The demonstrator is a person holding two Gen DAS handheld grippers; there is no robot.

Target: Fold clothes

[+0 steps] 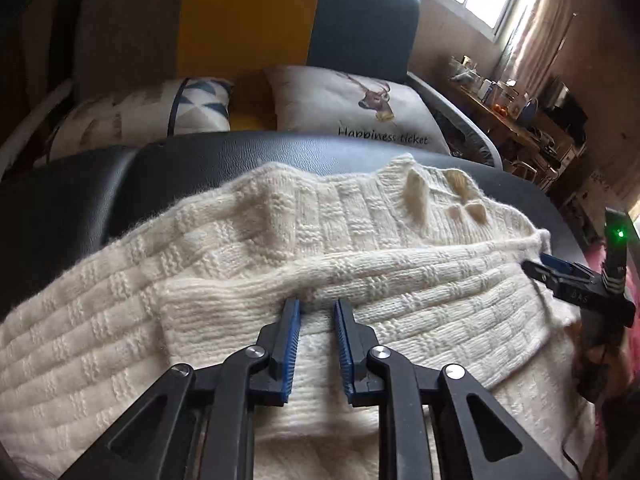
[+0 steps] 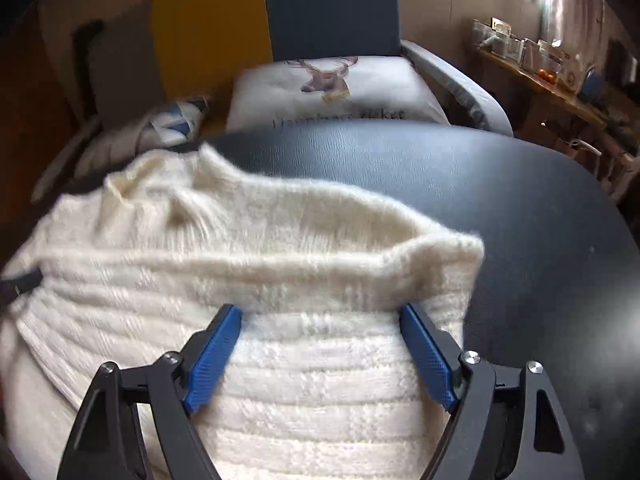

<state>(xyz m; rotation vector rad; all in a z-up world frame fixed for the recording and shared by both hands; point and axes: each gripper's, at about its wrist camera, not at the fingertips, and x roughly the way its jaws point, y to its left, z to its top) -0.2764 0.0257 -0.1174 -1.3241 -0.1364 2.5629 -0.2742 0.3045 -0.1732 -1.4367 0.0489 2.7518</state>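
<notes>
A cream chunky-knit sweater [image 1: 360, 240] lies spread on a black padded surface [image 1: 200, 168], with its lower part folded up over the body. My left gripper [image 1: 316, 306] has its jaws nearly together, pinching the folded edge, and the knit puckers at the tips. My right gripper [image 2: 320, 314] stands wide open over the sweater [image 2: 280, 240] near its right-hand edge, its blue pads [image 2: 216, 348] resting on the knit with nothing clamped. In the left wrist view the right gripper [image 1: 560, 272] shows at the sweater's right edge.
Bare black surface [image 2: 520, 220] stretches to the right of the sweater. Behind it stands a sofa with a deer-print cushion [image 1: 360, 112] and a patterned cushion [image 1: 160, 112]. A cluttered wooden table [image 1: 512, 104] is at the far right under a window.
</notes>
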